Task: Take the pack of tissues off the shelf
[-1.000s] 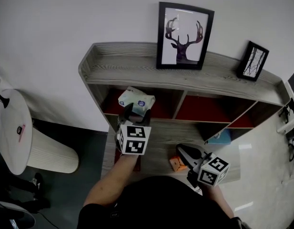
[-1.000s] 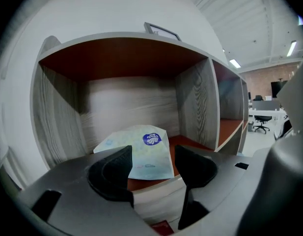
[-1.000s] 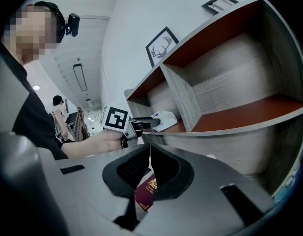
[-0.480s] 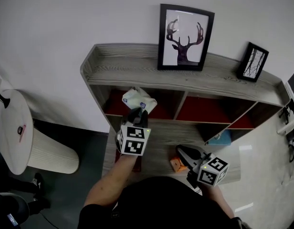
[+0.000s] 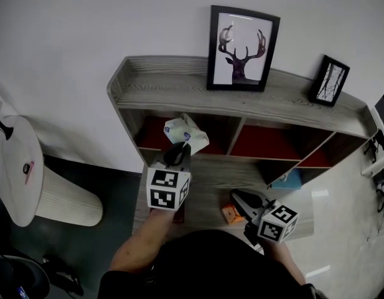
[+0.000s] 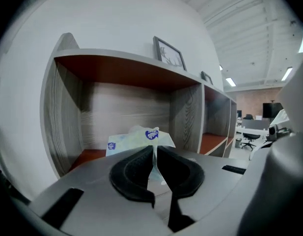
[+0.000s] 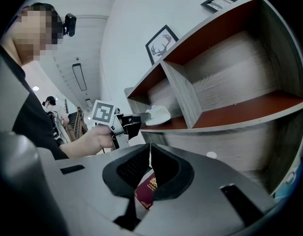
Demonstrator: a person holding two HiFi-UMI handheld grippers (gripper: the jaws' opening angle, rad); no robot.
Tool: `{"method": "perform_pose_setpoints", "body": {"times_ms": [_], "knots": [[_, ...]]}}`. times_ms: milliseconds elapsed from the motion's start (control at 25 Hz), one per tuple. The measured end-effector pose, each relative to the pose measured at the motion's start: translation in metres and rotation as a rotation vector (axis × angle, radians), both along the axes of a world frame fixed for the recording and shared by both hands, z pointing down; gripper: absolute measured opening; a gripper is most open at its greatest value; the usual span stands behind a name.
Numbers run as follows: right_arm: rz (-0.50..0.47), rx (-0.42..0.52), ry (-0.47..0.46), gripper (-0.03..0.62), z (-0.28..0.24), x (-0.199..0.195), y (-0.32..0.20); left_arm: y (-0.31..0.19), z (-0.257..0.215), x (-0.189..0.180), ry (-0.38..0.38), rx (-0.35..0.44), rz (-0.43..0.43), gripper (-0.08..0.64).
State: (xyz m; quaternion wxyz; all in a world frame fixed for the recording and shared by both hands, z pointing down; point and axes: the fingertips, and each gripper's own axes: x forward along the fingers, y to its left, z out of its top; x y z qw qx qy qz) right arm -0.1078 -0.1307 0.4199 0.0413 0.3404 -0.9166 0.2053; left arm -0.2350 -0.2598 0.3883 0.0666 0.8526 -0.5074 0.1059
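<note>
The wooden shelf (image 5: 179, 95) is standing against the wall. The right hand-held gripper (image 5: 236, 196) is hanging low before it, jaws pressed together. The left hand-held gripper (image 5: 178, 148) is reaching toward the upper left compartment, its jaws closing on a thin edge of the pack of tissues (image 5: 187, 133) at that compartment's front edge.

A black-framed deer silhouette picture (image 5: 241, 48) stands upright against the white wall on top of the shelf (image 5: 179, 95), with a smaller black-framed picture (image 5: 329, 80) well to its right, turned at an angle. A small orange object (image 5: 229, 214) lies on the low wooden board, and a dark red booklet (image 7: 147, 193) with a gold crest lies near it. Something blue (image 5: 290, 179) sits in a lower right compartment. At the left, a round white table (image 5: 14, 179) carries a small pink item (image 5: 25, 169), beside a ribbed cream cylinder (image 5: 67, 198).
</note>
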Motion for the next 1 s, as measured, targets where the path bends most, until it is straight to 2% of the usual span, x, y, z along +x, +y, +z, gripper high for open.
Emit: {"method": "perform_pose_setpoints", "body": {"times_ms": [400,800,1000], "knots": [[-0.002,-0.010,-0.001,0.017,0.002,-0.003,0.004,0.051,-0.040,-0.008,0.106,0.050,0.072,0.031],[-0.029,-0.022,-0.001,0.017,0.006,-0.012,0.005,0.109,-0.041,-0.003,0.099,0.065,0.151,0.029],[-0.033,-0.004,-0.004,0.017,0.003,-0.017,0.004,0.123,-0.035,0.002,0.139,0.072,0.180,0.029]]}}
